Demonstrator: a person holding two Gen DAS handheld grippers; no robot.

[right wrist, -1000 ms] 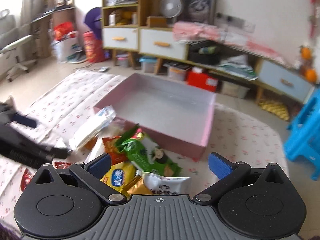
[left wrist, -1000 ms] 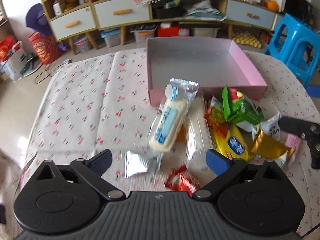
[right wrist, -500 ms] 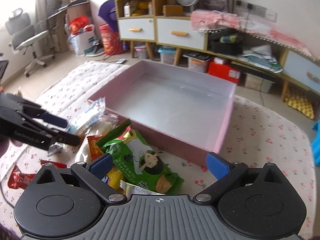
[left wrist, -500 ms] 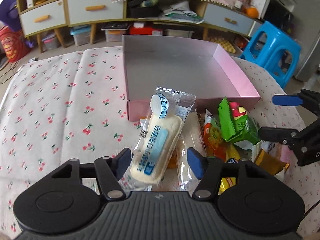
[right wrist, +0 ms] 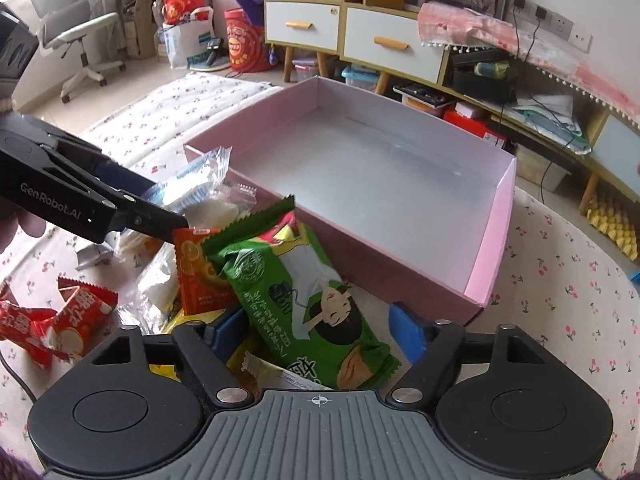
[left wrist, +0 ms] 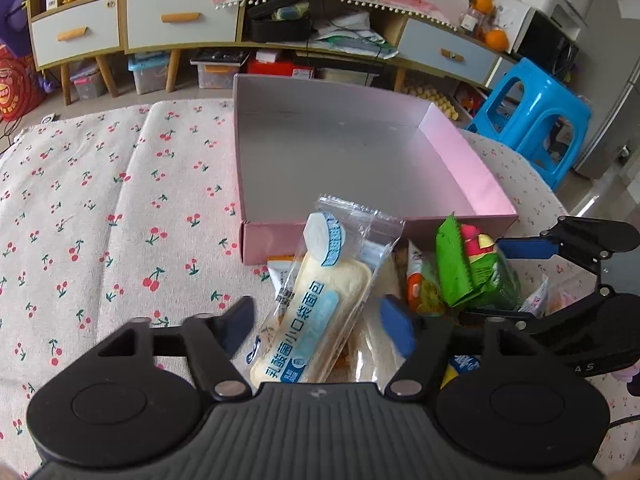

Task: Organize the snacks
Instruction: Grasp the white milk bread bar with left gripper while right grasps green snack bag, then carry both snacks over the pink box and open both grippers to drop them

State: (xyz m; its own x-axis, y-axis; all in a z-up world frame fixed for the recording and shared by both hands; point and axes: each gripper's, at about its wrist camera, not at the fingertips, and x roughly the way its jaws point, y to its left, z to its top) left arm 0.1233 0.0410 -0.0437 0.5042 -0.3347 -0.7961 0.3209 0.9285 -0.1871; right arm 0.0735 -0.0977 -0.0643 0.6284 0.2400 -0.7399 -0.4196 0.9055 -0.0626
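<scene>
A white bread packet (left wrist: 316,320) with blue print leans on the snack pile in front of the empty pink box (left wrist: 460,152). My left gripper (left wrist: 316,324) straddles it, jaws opening, pads not pressing on it. From the right wrist view the left gripper (right wrist: 168,204) reaches in from the left. A green snack packet (right wrist: 304,300) lies on the pile before the pink box (right wrist: 492,248). My right gripper (right wrist: 316,332) is around it, jaws closing, pads not touching. In the left wrist view the right gripper (left wrist: 480,280) flanks the green packet (left wrist: 472,276).
An orange packet (right wrist: 200,276), red packets (right wrist: 76,320), a yellow packet (left wrist: 464,364) and clear bread wrappers (left wrist: 380,280) crowd the pile. A cherry-print cloth (left wrist: 100,220) covers the table. A blue stool (left wrist: 532,120) stands off the right edge; cabinets line the back wall.
Both grippers have dropped toward the pile. The left came around the bread packet and narrowed. The right moved over the green packet and its jaws narrowed.
</scene>
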